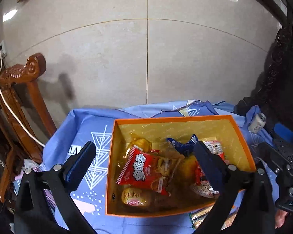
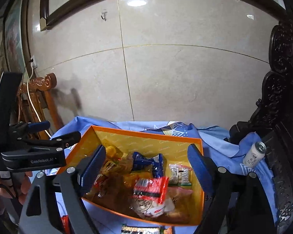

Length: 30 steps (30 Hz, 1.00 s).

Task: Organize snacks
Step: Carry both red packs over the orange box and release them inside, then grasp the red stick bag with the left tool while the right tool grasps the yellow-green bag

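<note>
Beige tiled wall behind; counter under blue patterned cloth (image 1: 84, 124). Orange box (image 1: 242, 136), centre of counter, holds mixed snack packets: red packet (image 1: 138, 169) at 9 o'clock, blue packet (image 2: 146, 160) at 12. Left gripper (image 1: 146, 161) and right gripper (image 2: 146, 162): fingers spread, empty, above box. Drink can (image 2: 254, 154) at 3 o'clock, outside box.

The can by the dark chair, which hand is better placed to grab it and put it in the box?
Probably right. The can lies just off the open, empty right gripper, while the left gripper hangs over the orange box's left side.
</note>
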Motion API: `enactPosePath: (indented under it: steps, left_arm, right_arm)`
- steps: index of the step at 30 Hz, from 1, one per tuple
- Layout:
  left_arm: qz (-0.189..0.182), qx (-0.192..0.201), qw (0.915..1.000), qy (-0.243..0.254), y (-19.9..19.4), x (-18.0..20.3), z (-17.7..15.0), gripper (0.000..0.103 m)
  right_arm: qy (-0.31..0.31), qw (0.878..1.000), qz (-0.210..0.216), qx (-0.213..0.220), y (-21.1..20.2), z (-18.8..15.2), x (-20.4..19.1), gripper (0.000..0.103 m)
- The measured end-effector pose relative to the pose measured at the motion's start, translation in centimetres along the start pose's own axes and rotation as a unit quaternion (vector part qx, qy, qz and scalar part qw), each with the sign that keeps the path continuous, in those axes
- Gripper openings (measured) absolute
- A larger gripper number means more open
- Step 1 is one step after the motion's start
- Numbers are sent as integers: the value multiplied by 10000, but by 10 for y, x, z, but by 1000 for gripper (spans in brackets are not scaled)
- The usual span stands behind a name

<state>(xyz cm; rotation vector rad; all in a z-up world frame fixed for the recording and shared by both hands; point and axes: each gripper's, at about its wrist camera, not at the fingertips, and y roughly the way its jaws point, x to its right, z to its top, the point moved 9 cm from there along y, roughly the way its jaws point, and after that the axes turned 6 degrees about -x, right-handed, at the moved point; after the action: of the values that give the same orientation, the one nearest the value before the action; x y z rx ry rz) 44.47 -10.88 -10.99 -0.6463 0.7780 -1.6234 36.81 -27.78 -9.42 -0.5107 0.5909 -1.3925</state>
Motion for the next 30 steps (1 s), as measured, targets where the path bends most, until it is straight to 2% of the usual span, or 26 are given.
enactPosePath:
  steps: [5, 12, 19, 26, 30]
  left_arm:
    - [-250, -41, 9996, -117, -18, -3, -19, 99]
    - [-359, 94, 9992, -174, -50, -17, -68, 99]
    - [-104, -175, 9991, -383, -61, -61, -128, 99]
    - [238, -363, 9960, -781, -68, -111, -168, 99]
    - [337, -422, 9935, -1002, -73, -129, -181, 99]
  right_arm:
    - [-35, 9999, 72, -139, -15, -26, -3, 86]
    - [-109, 9976, 10, -690, -29, -109, 1, 86]
    - [218, 9886, 263, -1464, -25, -209, -16, 86]
    - [60, 9810, 478, -1881, 0, -253, -46, 83]
    - [-134, 9755, 364, -2166, 19, -272, -56, 79]
